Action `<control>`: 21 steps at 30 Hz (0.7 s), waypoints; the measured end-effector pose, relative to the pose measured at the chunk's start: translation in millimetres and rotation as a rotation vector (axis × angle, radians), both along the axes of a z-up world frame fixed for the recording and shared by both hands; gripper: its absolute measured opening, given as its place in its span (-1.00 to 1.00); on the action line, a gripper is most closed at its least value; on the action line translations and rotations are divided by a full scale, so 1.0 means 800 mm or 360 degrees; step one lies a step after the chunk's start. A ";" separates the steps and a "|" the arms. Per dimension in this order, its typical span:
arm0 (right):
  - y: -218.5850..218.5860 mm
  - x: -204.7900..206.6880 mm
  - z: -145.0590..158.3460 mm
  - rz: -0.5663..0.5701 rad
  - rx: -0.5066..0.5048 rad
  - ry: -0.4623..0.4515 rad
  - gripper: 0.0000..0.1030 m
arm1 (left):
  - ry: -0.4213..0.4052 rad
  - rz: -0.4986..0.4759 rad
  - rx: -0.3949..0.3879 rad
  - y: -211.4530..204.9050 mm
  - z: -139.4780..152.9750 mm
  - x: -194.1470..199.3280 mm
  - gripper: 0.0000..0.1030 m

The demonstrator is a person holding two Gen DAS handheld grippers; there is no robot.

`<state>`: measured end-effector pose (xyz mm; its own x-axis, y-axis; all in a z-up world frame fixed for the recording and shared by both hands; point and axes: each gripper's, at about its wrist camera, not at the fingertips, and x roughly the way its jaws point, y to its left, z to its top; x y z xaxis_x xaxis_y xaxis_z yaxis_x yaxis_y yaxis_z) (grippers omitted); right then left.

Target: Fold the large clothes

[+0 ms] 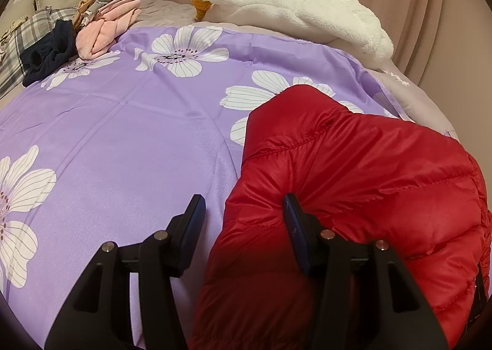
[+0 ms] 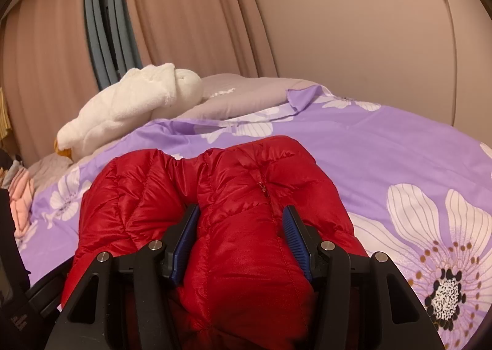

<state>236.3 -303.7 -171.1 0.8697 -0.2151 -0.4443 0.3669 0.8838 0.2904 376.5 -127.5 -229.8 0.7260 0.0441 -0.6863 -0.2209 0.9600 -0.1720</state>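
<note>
Item: red down jacket [image 2: 233, 196], bundled, lying on the purple floral bedspread [image 1: 123, 135].

Nearest, right gripper [image 2: 241, 227]: jaws spread wide, a fat roll of quilted jacket bulging between them and filling the gap. Whether they press it firmly cannot be told.

Nearest, left gripper [image 1: 244, 218]: jaws wide apart, holding nothing. One finger rests against the jacket's edge at 3 o'clock, the other over bare spread at 9 o'clock.

Handling advice, as judgement: puffy, slick nylon will spring back and slip, so grip deep across a seam, press the air out while flattening, and pin the free edge with the left tongs.

Condition: glossy, stitched in baffles, zipper pull [image 2: 263, 186] showing at 12 o'clock; lumpy, not yet squared.

Farther: white plush toy [image 1: 295, 12] at 12 o'clock; clothes pile [image 1: 101, 30] at 10 o'clock.
</note>
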 end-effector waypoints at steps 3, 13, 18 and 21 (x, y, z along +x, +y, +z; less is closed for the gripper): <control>0.000 0.000 0.000 0.0000 0.0001 -0.0001 0.02 | 0.0001 0.0000 -0.0002 0.000 0.000 0.000 0.03; 0.000 0.000 0.000 0.0000 0.0002 -0.0002 0.03 | 0.0001 -0.0002 -0.0004 -0.001 -0.001 0.001 0.03; 0.000 -0.001 -0.001 0.0000 0.0002 -0.0003 0.03 | 0.0002 -0.0003 -0.0006 0.000 -0.001 0.001 0.03; 0.000 -0.001 -0.001 0.0000 0.0002 -0.0002 0.03 | 0.0002 -0.0004 -0.0007 0.000 -0.002 0.002 0.03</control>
<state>235.8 -303.8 -171.6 0.8702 -0.2148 -0.4434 0.3668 0.8834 0.2918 377.9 -127.8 -231.4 0.7251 0.0393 -0.6875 -0.2187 0.9598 -0.1758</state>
